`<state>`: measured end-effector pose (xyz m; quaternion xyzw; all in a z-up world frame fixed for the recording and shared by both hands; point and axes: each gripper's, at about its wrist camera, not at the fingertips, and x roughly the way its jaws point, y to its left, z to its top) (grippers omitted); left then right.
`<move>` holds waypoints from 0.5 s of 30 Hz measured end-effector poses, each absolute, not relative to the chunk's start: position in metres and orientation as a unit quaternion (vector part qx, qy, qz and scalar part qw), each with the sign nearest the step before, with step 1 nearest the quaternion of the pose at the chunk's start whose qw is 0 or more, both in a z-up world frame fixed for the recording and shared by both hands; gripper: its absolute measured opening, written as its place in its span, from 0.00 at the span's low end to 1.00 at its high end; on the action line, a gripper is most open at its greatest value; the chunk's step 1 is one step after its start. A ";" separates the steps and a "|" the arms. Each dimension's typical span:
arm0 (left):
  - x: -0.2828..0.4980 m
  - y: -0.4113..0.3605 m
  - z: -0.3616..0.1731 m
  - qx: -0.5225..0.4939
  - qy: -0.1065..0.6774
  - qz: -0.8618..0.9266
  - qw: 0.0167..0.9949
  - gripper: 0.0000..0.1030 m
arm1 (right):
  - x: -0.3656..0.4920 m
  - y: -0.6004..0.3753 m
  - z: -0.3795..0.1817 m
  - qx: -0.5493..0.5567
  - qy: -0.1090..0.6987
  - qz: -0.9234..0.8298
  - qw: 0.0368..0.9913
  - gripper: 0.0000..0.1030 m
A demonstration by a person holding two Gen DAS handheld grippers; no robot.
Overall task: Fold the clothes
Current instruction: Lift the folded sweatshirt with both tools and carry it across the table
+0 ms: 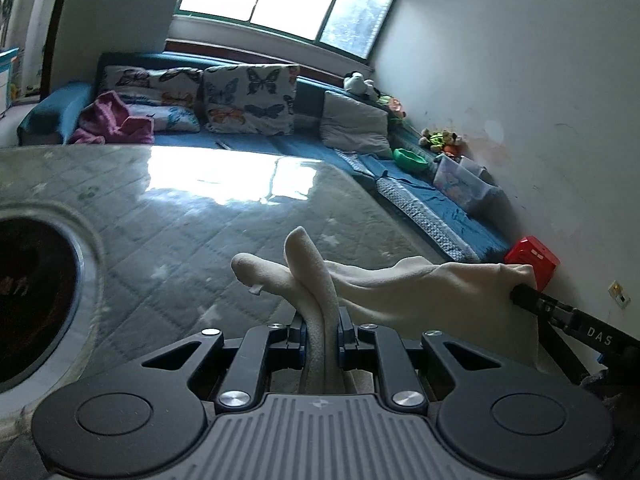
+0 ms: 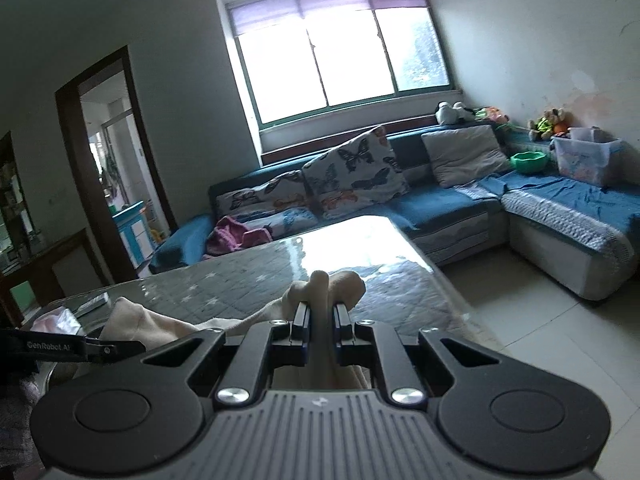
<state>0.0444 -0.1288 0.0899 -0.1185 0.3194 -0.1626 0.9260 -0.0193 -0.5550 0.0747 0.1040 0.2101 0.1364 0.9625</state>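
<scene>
Both black tongs point slightly downward over the glass-topped desk [image 1: 208,216] with its grey quilted, star-patterned cover. The left tongs [image 1: 322,330] are clamped on a bunched fold of the cream fleece garment [image 1: 420,288]; the right tongs [image 2: 321,322] pinch another fold of it. The garment hangs stretched between them above the desk.

place: home living room | cues: blue sofa [image 2: 440,204], butterfly cushions [image 2: 356,172]

cream garment [image 1: 400,292] | soft, bunched | lifted above the table | folds pinched at both ends
</scene>
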 end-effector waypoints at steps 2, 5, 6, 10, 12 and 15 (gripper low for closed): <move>0.050 -0.136 0.093 -0.113 0.316 -0.167 0.927 0.14 | -0.018 -0.561 0.076 0.103 0.208 0.129 0.964 0.10; 0.057 -0.150 0.096 -0.106 0.312 -0.173 0.928 0.14 | -0.017 -0.569 0.078 0.103 0.204 0.117 0.966 0.10; 0.059 -0.155 0.097 -0.104 0.311 -0.175 0.928 0.14 | -0.016 -0.572 0.078 0.104 0.203 0.114 0.967 0.10; 0.068 -0.172 0.098 -0.095 0.310 -0.182 0.928 0.14 | -0.010 -0.583 0.078 0.102 0.201 0.101 0.969 0.10; 0.073 -0.178 0.095 -0.092 0.312 -0.183 0.928 0.14 | -0.008 -0.587 0.078 0.102 0.203 0.095 0.969 0.10; 0.078 -0.184 0.090 -0.089 0.318 -0.181 0.926 0.14 | -0.002 -0.593 0.076 0.103 0.205 0.088 0.969 0.10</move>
